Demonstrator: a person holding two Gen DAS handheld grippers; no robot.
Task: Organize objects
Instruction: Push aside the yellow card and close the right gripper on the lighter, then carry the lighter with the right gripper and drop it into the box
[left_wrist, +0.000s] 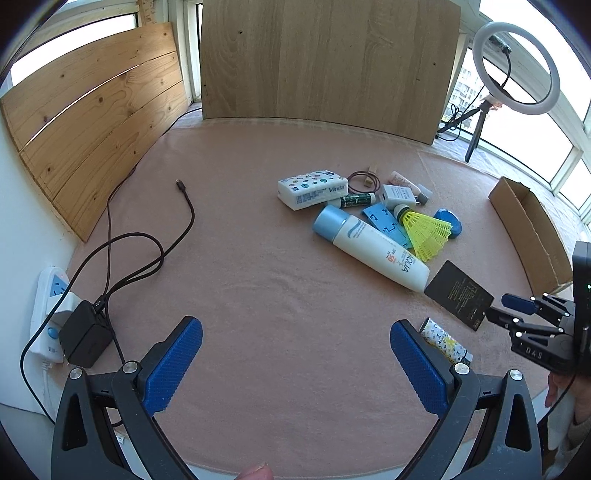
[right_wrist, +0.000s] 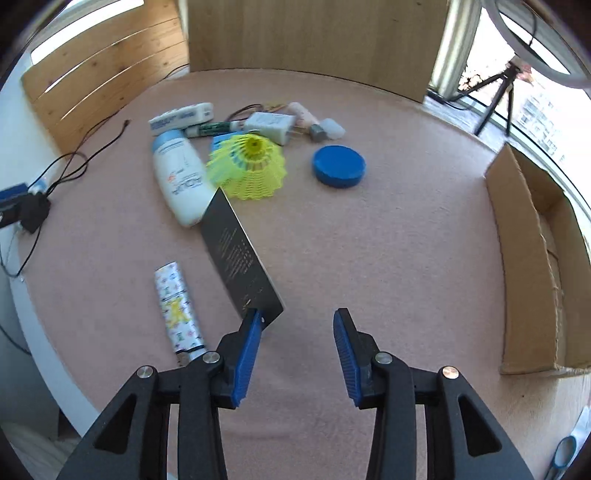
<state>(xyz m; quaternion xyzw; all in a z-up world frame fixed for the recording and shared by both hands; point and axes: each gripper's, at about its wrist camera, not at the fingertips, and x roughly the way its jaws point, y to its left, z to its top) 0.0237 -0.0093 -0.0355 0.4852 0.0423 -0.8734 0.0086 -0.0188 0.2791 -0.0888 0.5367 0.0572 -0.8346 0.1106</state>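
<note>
Left gripper (left_wrist: 295, 363): your jaws spread wide, empty.
Right gripper (right_wrist: 297, 354): jaws apart, gripping nothing; black card (right_wrist: 240, 254) at its left fingertip.
Cardboard box (right_wrist: 517, 258): right edge of the mat.

- A home's glazed balcony or sunroom: windows (left_wrist: 532, 147) wrap round beyond the jaws.
- Pink cloth-covered table (left_wrist: 258, 258) ahead of them.
- Ring light (left_wrist: 517, 66) on a tripod, far right.
- Wooden boards (left_wrist: 92, 122) lean left.
</note>
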